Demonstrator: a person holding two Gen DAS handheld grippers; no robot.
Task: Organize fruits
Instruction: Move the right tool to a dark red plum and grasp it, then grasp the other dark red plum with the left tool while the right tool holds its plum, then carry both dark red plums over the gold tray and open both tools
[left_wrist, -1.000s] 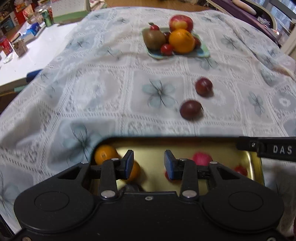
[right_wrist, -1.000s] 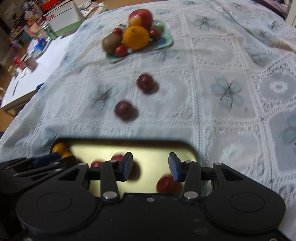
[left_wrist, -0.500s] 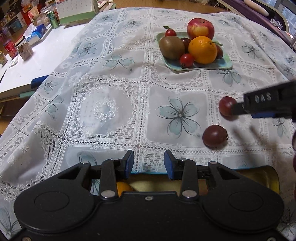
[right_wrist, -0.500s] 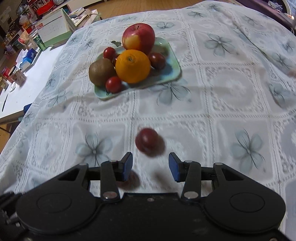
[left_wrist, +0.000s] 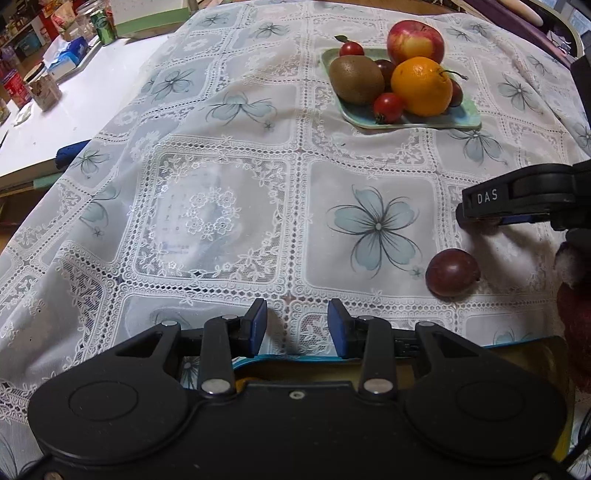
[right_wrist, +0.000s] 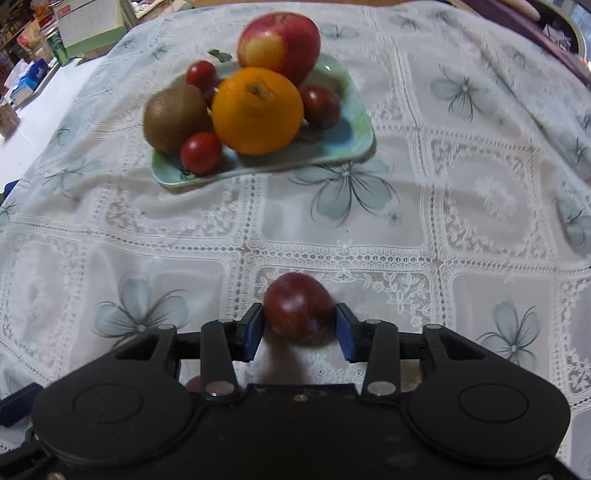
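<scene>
A dark red plum (right_wrist: 298, 305) lies on the lace tablecloth between the fingers of my right gripper (right_wrist: 300, 334); the jaws are open around it, close to its sides. My right gripper also shows in the left wrist view (left_wrist: 480, 208). A second plum (left_wrist: 452, 272) lies on the cloth to the right of my left gripper (left_wrist: 297, 325), which is open and empty above the gold tin (left_wrist: 517, 354). A green plate (right_wrist: 354, 136) holds an apple (right_wrist: 279, 45), an orange (right_wrist: 257, 110), a kiwi (right_wrist: 173, 118) and small red fruits.
The plate also shows in the left wrist view (left_wrist: 461, 120). A white side table (left_wrist: 40, 122) with boxes and cans stands at the left. The cloth drapes over the table's left edge. A dark red sleeve (left_wrist: 576, 332) is at the right edge.
My right gripper moved forward from over the tin until the far plum sits between its fingers. My left gripper moved forward slightly; the tin now shows only at its base.
</scene>
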